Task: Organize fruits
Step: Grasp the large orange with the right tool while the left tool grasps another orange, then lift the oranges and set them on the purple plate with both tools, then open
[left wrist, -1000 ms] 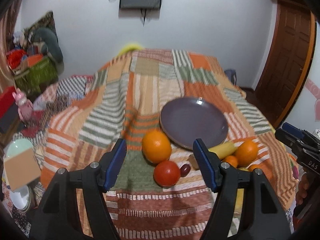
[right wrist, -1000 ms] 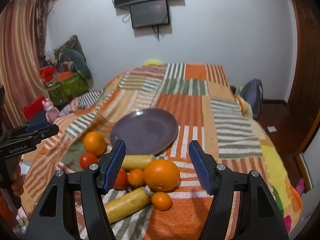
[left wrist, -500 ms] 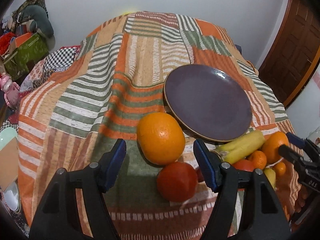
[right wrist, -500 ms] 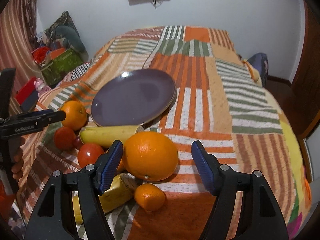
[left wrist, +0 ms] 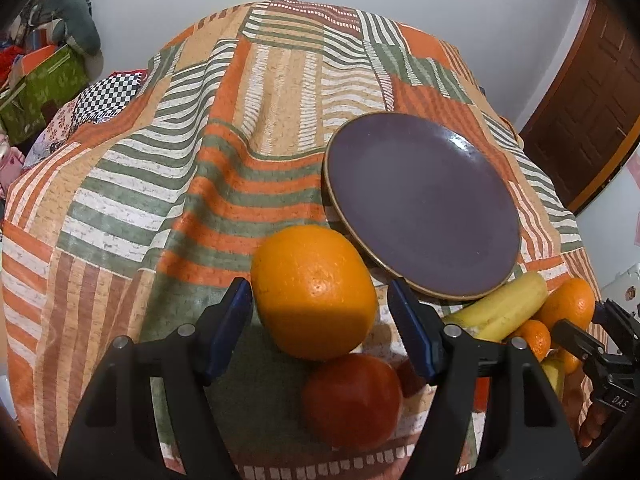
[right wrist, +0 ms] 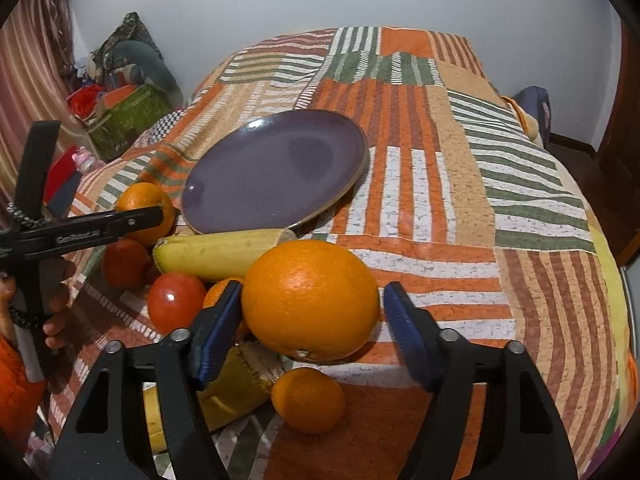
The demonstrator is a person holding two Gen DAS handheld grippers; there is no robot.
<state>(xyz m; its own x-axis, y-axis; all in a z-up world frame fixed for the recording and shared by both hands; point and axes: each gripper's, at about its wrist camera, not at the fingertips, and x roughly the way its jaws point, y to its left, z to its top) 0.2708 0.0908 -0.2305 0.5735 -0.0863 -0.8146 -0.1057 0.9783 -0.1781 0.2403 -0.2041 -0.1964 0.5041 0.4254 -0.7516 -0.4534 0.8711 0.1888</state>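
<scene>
A purple plate (left wrist: 424, 204) (right wrist: 276, 172) lies bare on the striped patchwork bedspread. My left gripper (left wrist: 320, 328) is open, its blue pads either side of a large orange (left wrist: 314, 292), with a red tomato (left wrist: 352, 400) just below. My right gripper (right wrist: 312, 332) is open around another large orange (right wrist: 310, 300). Near it lie a banana (right wrist: 216, 254), a tomato (right wrist: 176, 300), a small mandarin (right wrist: 308, 400) and a second banana (right wrist: 224, 392). The left gripper also shows in the right wrist view (right wrist: 80, 232).
A bedspread (left wrist: 200, 168) covers the bed. A cluttered green box (right wrist: 124, 116) and soft toys stand at the far left. A wooden door (left wrist: 580, 120) is at the right. A bag (right wrist: 532, 108) sits by the bed's far right corner.
Both grippers have moved forward and down toward the fruit. Each large orange now sits between its gripper's open pads.
</scene>
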